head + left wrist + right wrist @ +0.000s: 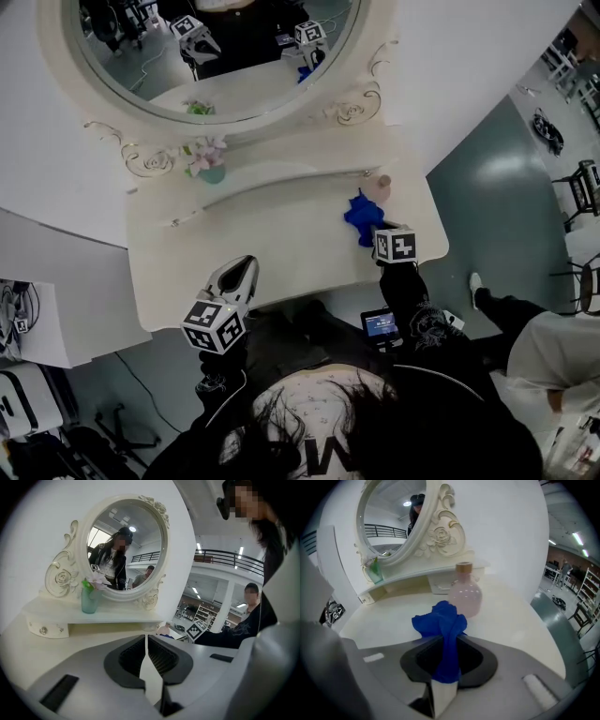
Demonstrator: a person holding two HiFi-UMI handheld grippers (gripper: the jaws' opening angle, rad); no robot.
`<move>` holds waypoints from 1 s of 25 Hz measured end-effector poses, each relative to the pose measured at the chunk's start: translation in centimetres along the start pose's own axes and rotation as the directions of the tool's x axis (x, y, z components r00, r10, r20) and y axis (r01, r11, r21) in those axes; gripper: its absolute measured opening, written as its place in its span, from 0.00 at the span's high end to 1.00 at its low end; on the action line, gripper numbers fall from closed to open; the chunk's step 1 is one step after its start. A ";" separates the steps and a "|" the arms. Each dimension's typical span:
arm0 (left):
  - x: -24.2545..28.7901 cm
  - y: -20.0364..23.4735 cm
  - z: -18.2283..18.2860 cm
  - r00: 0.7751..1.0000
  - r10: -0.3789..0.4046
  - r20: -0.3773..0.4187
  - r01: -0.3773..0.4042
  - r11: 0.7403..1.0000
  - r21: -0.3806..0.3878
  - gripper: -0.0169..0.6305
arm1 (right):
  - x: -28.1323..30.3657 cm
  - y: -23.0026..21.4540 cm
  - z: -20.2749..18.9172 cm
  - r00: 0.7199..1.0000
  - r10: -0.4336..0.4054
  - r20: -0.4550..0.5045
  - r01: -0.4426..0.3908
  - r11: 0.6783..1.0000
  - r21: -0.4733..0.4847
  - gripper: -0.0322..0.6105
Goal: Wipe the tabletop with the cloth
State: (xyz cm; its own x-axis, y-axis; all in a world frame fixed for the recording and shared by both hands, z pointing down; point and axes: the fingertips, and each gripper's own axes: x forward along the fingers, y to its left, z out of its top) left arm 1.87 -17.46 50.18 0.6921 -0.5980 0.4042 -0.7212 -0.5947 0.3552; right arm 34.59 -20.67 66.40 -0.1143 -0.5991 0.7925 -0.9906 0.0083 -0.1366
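The right claw (pixel 447 644) is clamped on the blue cloth (pixel 443 620), which bunches out ahead of its jaws over the right part of the cream worktop (pixel 272 239), just in front of a pink bottle (pixel 465 597). The left claw (pixel 146 638) hangs at the worktop's near left edge, jaws together with nothing between them. A teal vase (pixel 212 172) holding flowers stands on the raised shelf (pixel 281 159) under the oval mirror (pixel 216 56). The floor (pixel 487 206) is grey-green.
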 end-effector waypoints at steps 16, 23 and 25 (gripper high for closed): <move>2.0 -2.7 -0.6 0.998 0.045 0.033 -0.045 0.999 -0.019 0.97 | -2.1 -14.0 0.5 0.992 -0.124 -0.010 0.124 0.992 -0.003 0.82; 0.0 -1.2 -1.9 0.994 0.107 0.032 -0.105 0.993 -0.054 0.97 | -2.7 -18.3 0.8 0.977 -0.212 -0.020 0.213 0.976 0.039 0.82; -0.4 -0.8 -2.1 0.993 0.114 0.028 -0.112 0.992 -0.058 0.97 | -2.8 -18.2 0.8 0.974 -0.226 -0.024 0.227 0.973 0.037 0.82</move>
State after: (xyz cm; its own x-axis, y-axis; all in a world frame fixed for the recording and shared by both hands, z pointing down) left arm 2.15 -15.57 51.52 0.6063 -0.6766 0.4180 -0.7945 -0.4922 0.3557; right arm 53.01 -19.79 66.18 0.1112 -0.5656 0.8171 -0.9872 -0.1577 0.0251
